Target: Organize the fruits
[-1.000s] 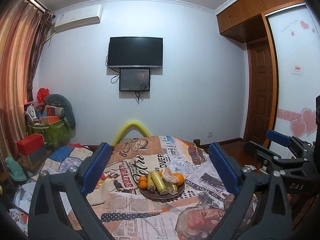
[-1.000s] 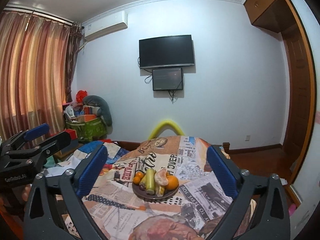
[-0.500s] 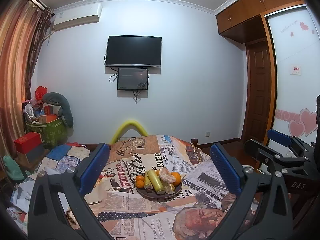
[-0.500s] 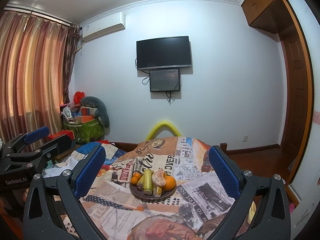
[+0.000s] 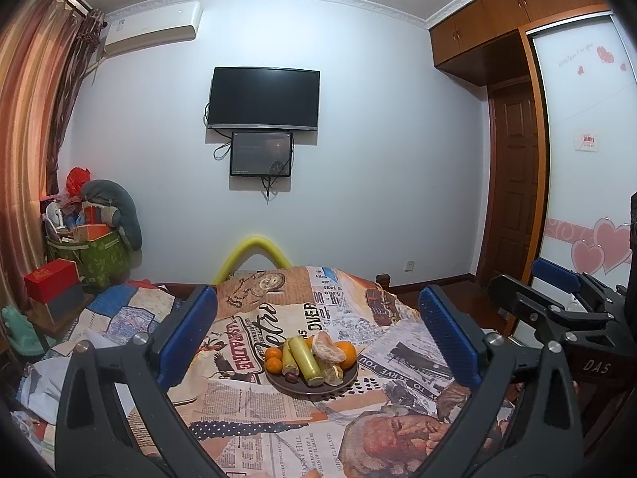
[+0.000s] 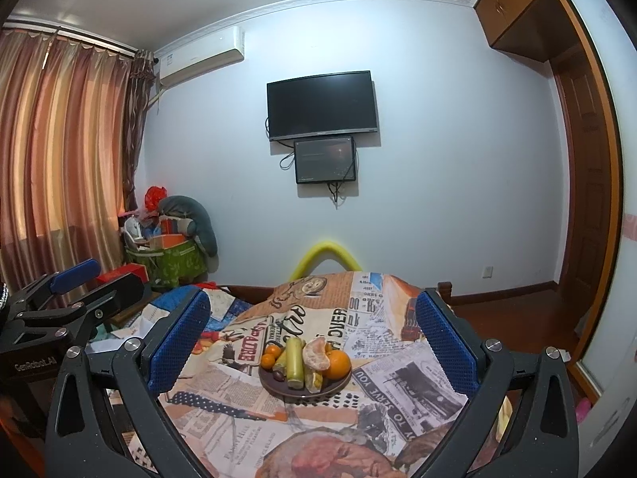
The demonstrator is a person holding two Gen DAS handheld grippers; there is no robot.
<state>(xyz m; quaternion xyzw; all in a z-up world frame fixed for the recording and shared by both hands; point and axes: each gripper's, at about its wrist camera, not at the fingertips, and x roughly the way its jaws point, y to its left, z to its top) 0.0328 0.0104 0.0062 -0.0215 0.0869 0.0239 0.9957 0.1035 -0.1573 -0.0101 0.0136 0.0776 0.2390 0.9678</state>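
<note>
left tool (image 5: pixel 316 342) spread wide, holding nothing; right tool (image 6: pixel 312 344) same, both hovering back from plate (image 5: pixel 292 385). fruit piled on plate on bench (image 5: pixel 254 430) under newsprint cloth: peeled mandarin (image 5: pixel 328 347), orange (image 5: pixel 345 352), two small oranges (image 5: pixel 273 359), green cylinder fruit (image 5: pixel 303 360). scene fits fruit already gathered or awaiting sorting. any grasp: gentle on soft peeled segments. wrinkled cloth may snag; path ahead clear.

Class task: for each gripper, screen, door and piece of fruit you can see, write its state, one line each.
left gripper: open, empty
right gripper: open, empty
plate: loaded with fruit
peeled orange: skinless, resting atop the pile
large television: off
small screen: dimly lit
wooden door: closed
</note>
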